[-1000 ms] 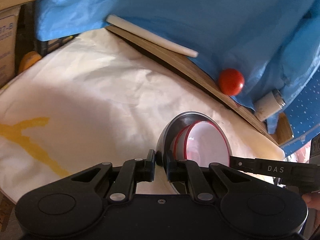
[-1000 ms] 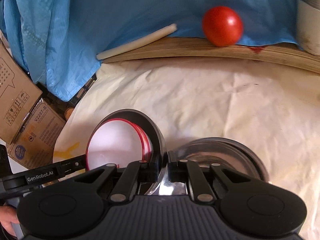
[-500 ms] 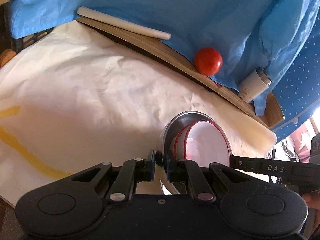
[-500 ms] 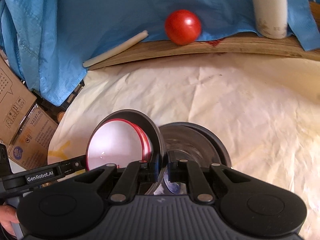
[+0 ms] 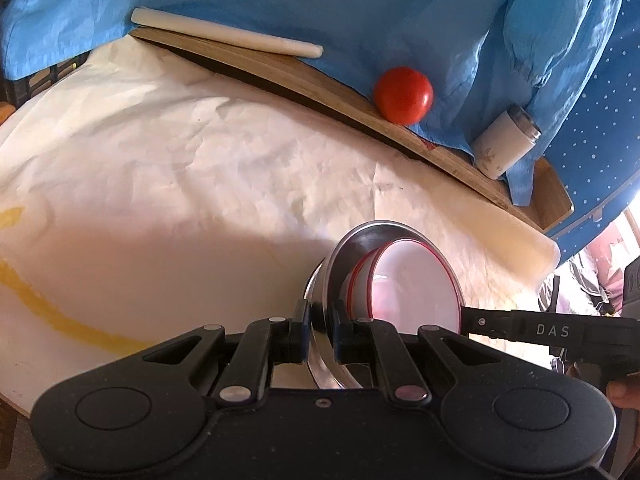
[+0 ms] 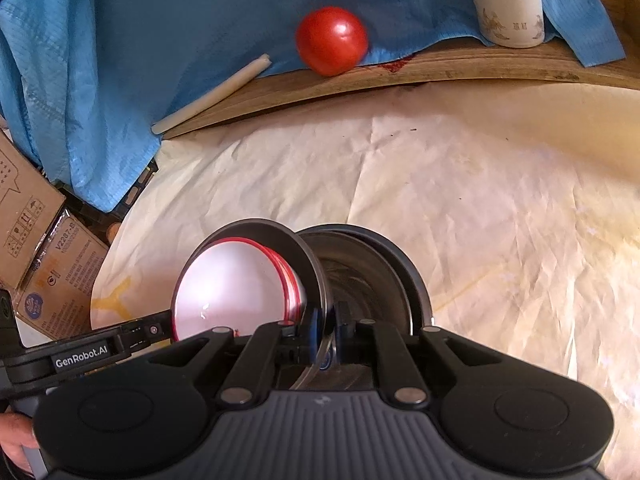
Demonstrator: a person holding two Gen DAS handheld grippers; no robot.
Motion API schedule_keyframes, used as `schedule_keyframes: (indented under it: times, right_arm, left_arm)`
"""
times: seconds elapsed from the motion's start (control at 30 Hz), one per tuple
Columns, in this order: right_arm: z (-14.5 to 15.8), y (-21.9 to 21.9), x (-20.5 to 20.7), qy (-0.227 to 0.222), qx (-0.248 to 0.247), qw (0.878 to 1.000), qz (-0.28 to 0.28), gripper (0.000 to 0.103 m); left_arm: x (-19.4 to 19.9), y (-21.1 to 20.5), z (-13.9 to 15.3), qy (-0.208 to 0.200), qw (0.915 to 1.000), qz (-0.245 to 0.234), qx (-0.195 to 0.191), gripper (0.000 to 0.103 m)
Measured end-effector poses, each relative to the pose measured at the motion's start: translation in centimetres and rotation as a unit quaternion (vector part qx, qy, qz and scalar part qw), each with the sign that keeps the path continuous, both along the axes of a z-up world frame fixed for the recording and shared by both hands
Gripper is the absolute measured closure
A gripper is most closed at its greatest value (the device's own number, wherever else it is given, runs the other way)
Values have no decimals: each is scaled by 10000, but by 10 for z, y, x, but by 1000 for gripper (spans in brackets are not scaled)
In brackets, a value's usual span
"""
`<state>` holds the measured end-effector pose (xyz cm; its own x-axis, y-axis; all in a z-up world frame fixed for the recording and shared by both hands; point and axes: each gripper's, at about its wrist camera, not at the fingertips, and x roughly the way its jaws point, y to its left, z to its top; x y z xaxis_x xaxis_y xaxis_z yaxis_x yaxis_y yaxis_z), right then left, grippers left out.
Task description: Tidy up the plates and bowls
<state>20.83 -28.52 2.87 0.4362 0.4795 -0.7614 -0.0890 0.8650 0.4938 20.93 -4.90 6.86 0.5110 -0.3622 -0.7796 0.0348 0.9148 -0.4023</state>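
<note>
Upright, red-rimmed white bowl point(image 5: 416, 280) inside steel plate point(image 5: 352, 244).

Left hand-held gripper point(image 5: 319, 330) clamping steel plate point(image 5: 344, 252) rim, red-rimmed white bowl point(image 5: 414, 284) against it

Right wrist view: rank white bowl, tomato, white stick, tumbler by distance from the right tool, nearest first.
From the right tool:
1. White bowl with red rim, just left, nested in the steel plate it grips.
2. White stick, far left on the wooden board.
3. Tomato, centre back on the board.
4. Tumbler, back right; farthest.
</note>
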Motion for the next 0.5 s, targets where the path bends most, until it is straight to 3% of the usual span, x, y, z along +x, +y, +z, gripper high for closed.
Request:
schedule_keyframes:
  times: [0.5]
  right_arm:
    - [-8, -9, 3, 75, 17, 9999, -73, 93]
  left_arm:
    - [5, -11, -10, 111, 9999, -72, 53, 94]
